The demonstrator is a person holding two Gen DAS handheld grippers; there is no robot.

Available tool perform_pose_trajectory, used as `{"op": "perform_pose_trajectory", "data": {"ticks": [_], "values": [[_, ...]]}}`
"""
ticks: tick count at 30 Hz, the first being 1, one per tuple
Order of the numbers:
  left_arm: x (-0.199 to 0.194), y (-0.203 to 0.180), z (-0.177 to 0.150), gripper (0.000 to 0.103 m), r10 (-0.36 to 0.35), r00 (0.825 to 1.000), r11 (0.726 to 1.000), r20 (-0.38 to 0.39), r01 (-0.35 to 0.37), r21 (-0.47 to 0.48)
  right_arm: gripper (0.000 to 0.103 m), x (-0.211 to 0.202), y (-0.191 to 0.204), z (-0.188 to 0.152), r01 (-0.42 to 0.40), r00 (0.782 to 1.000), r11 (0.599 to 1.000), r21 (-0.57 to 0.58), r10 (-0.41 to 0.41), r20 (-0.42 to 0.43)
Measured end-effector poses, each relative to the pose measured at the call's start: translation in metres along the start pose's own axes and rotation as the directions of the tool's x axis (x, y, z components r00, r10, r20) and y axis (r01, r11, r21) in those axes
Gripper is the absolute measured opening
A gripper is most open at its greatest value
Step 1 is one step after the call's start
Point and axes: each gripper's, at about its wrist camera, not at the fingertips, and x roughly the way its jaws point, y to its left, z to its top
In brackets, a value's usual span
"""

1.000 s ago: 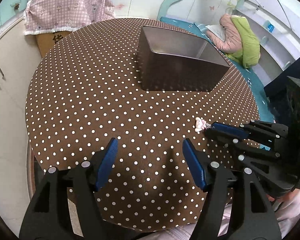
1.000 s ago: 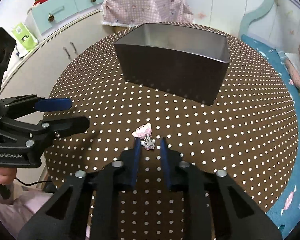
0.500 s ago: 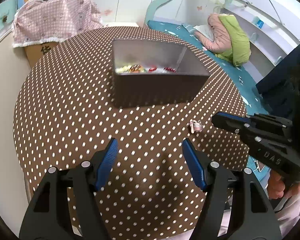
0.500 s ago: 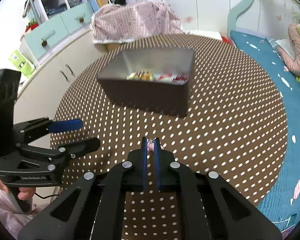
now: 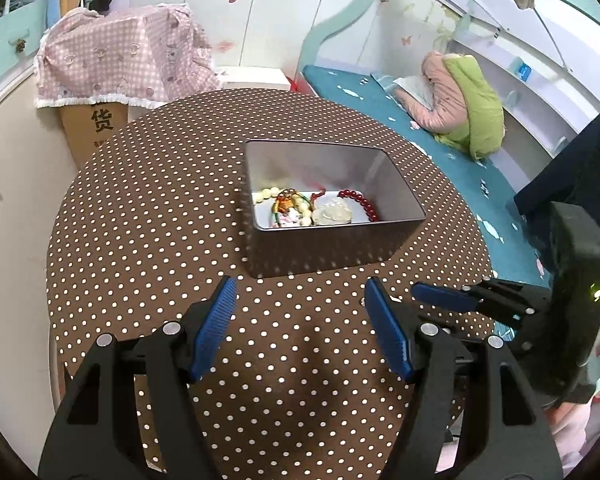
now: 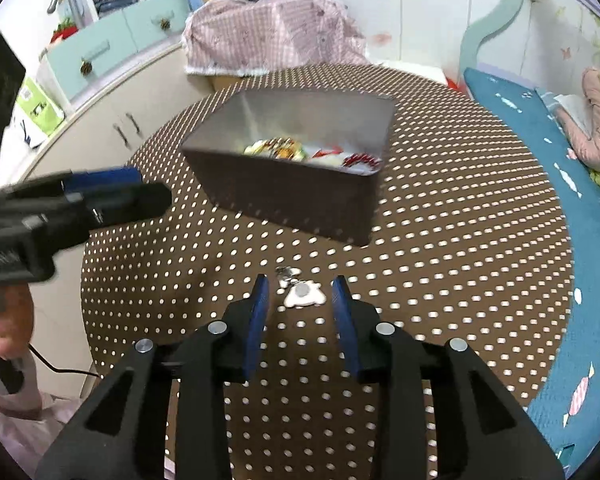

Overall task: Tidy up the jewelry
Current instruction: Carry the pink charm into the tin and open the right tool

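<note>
A grey metal box stands on the round brown polka-dot table. It holds several bead strings, red, cream and mixed. A small white and pink charm with a metal clasp lies on the table between the fingers of my right gripper, which is open above it. My left gripper is open and empty, held above the table in front of the box. The right gripper also shows at the right of the left wrist view.
A carton under a pink checked cloth stands behind the table. White cabinets are on the left. A bed with a teal cover and a pink and green bundle runs along the right.
Both grippers rose and tilted, so the box's inside now shows. My right gripper closed around the charm half a second ago and has now opened; the charm lies on the table.
</note>
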Motion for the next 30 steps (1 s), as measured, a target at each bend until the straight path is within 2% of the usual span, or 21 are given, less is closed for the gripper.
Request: {"op": "perform_pose_trajectory", "data": {"ticks": [6,8,11,15,19,21,23,24,25,29,30], "values": [[0.001,0.010,0.001,0.068,0.008,1.000,0.999,-0.006,-0.008,-0.031,0.031,0.021,0.018,0.004,0.045,0.998,0.994,-0.097,-0.048,-0.028],[0.000,0.015,0.005,0.067,0.008,1.000,0.999,0.000,-0.008,-0.047,0.027,0.027,0.021,0.004,0.060,0.997,0.990,-0.125,-0.065,-0.040],[0.000,0.022,0.016,0.067,0.000,1.000,0.998,0.019,0.002,-0.070,0.014,0.027,0.019,0.004,0.071,0.996,0.990,-0.124,-0.077,-0.045],[0.011,0.031,0.038,0.066,-0.004,1.000,0.994,0.028,0.007,-0.111,0.012,0.027,0.008,0.007,0.031,0.998,0.997,-0.077,-0.035,-0.053],[0.032,0.040,0.055,0.048,0.008,1.000,0.988,-0.023,-0.011,-0.153,0.012,0.027,0.005,0.008,0.024,0.998,0.999,-0.046,-0.026,-0.057],[0.043,0.045,0.059,0.045,0.015,0.999,0.984,-0.050,-0.024,-0.175,0.012,0.025,0.003,0.009,0.013,0.998,0.999,-0.029,-0.015,-0.054],[0.050,0.047,0.060,0.037,0.018,0.997,0.983,-0.075,-0.032,-0.181,0.012,0.021,-0.001,0.011,0.010,0.999,1.000,-0.017,-0.010,-0.044],[0.054,0.047,0.061,0.027,0.016,0.996,0.983,-0.085,-0.031,-0.179,0.012,0.018,-0.001,0.012,0.007,0.999,1.000,-0.012,-0.007,-0.038],[0.056,0.047,0.061,0.023,0.004,0.996,0.984,-0.091,-0.020,-0.176,0.012,0.014,-0.003,0.012,0.004,0.999,1.000,-0.006,-0.004,-0.033],[0.057,0.040,0.062,0.015,0.009,0.996,0.989,-0.091,-0.022,-0.147,0.012,-0.004,-0.011,0.015,-0.002,1.000,1.000,0.008,0.002,0.003],[0.058,0.039,0.063,0.013,0.009,0.996,0.989,-0.093,-0.022,-0.143,0.012,-0.012,-0.014,0.017,-0.030,0.999,0.999,0.020,0.029,0.022]]}}
